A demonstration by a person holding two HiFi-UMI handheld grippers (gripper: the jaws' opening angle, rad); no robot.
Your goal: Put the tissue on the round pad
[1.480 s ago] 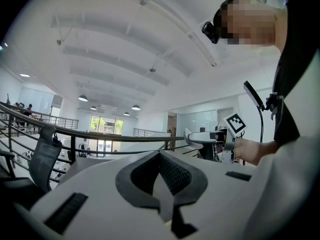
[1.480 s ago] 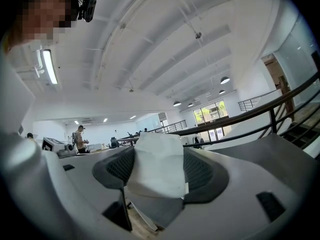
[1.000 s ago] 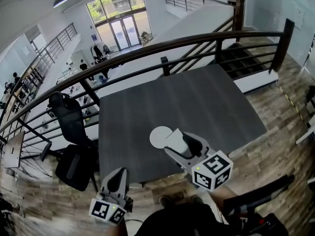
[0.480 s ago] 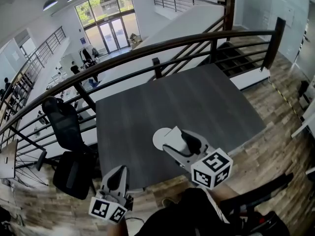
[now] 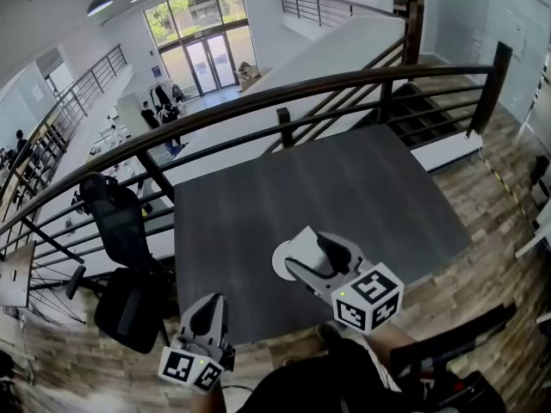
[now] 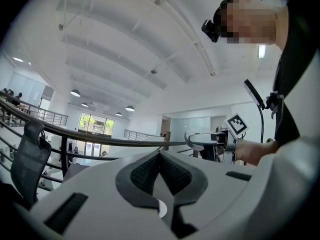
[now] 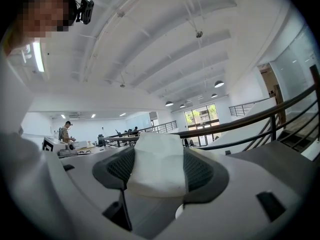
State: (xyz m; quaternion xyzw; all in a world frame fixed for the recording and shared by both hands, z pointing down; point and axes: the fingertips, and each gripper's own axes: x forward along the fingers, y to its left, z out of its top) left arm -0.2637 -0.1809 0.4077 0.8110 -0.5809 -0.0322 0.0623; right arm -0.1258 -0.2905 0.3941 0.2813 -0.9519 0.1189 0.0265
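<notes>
In the head view a white round pad (image 5: pixel 281 263) lies near the front edge of the dark grey table (image 5: pixel 344 188). My right gripper (image 5: pixel 312 248) hangs over the pad's right part and is shut on a white tissue pack (image 5: pixel 302 243), which hides some of the pad. The right gripper view shows the tissue pack (image 7: pixel 156 169) wedged between the two dark pads of that gripper (image 7: pixel 158 160). My left gripper (image 5: pixel 209 305) hovers low at the table's front left edge. Seen in its own view, that gripper (image 6: pixel 160 158) has its jaws together with nothing in them.
A dark metal railing (image 5: pixel 284 97) runs behind and left of the table. A black office chair (image 5: pixel 116 222) stands at the left beyond the rail. Wooden floor (image 5: pixel 482 188) surrounds the table. The person's dark clothing (image 5: pixel 318 390) fills the bottom.
The right gripper with the tissue pack has moved further over the round pad and now covers more of it. The left gripper stays by the table's front edge.
</notes>
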